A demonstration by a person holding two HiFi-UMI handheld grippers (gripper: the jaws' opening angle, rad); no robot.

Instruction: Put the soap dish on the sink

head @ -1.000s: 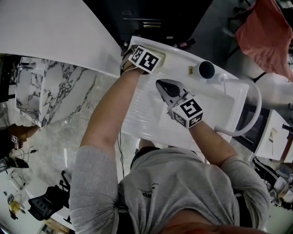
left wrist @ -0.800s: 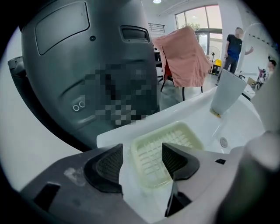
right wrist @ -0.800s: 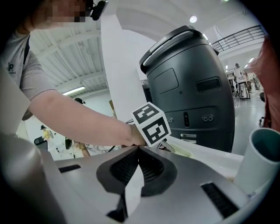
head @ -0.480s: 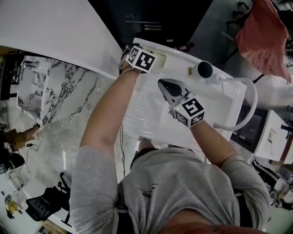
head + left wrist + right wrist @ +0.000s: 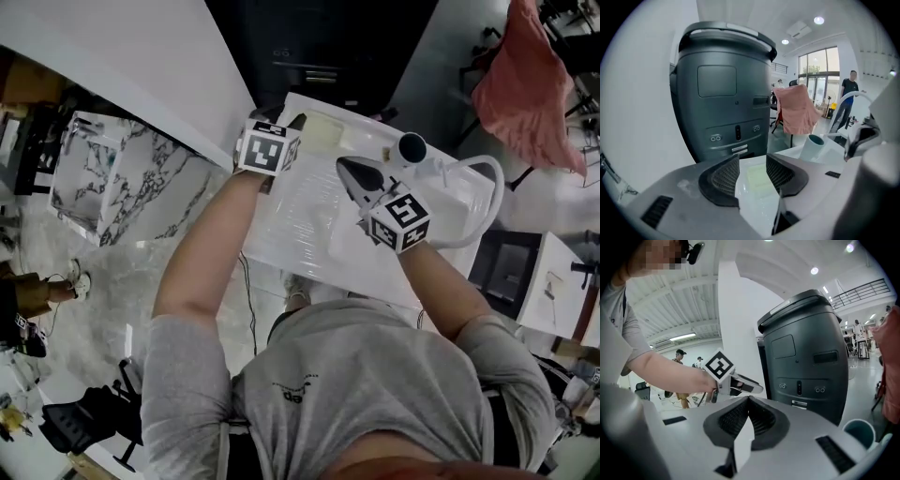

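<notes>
One pale, rectangular soap dish (image 5: 324, 127).

A tall dark grey cabinet (image 5: 724, 89) stands against a white wall (image 5: 642, 93). Tall windows (image 5: 818, 70) and ceiling lights (image 5: 818, 20) brighten the hall. A pink cloth (image 5: 799, 110) hangs over what may be a chair.

Open lab hall: freestanding sink (image 5: 281, 234), machine (image 5: 722, 93)

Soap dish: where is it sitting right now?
Head view: the soap dish lies on the far left corner of the sink, left of the cup, just ahead of the left gripper, whose closing jaws hold nothing.
</notes>
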